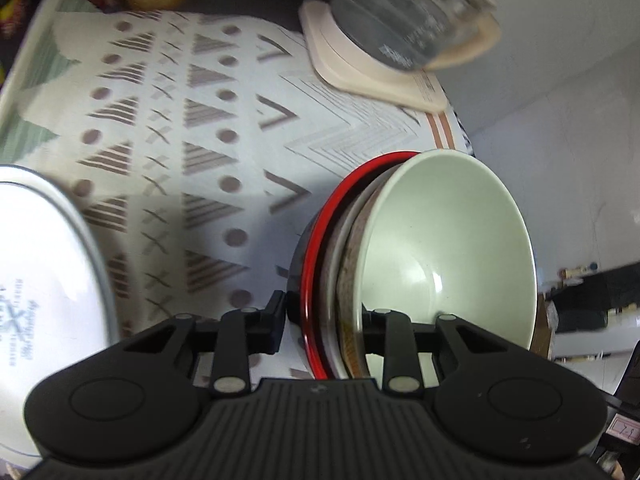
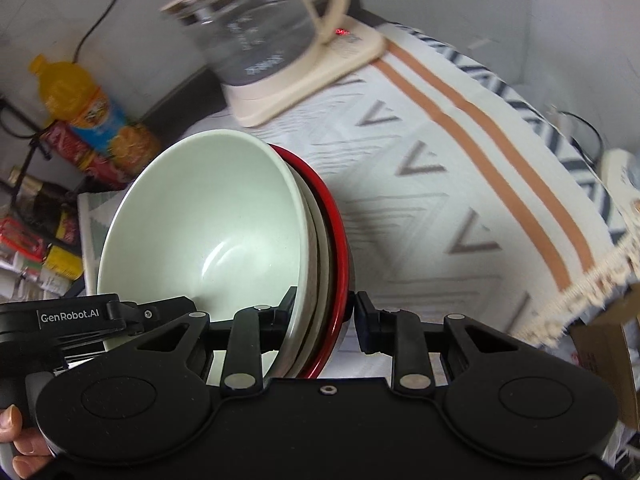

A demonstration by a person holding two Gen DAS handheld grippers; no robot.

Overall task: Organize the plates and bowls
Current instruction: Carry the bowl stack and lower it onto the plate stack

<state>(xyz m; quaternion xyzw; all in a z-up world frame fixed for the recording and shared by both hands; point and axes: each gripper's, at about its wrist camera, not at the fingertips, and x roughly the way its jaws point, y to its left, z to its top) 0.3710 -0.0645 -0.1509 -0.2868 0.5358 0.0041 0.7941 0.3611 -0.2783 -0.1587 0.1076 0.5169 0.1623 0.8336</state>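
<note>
the left hand-held gripper is clamped narrow on the near rim of the nested bowl stack, one finger outside the red-rimmed bowl and the other inside the pale green bowl. the right hand-held gripper pinches the opposite rim the same way, its left finger inside the green bowl and its right finger outside the red one. the stack hangs between the two, tipped on edge above the patterned cloth on the counter, so neither hand is nearer. a white plate lies left, the kettle beyond. i judge the next move must keep both grips level together.
</note>
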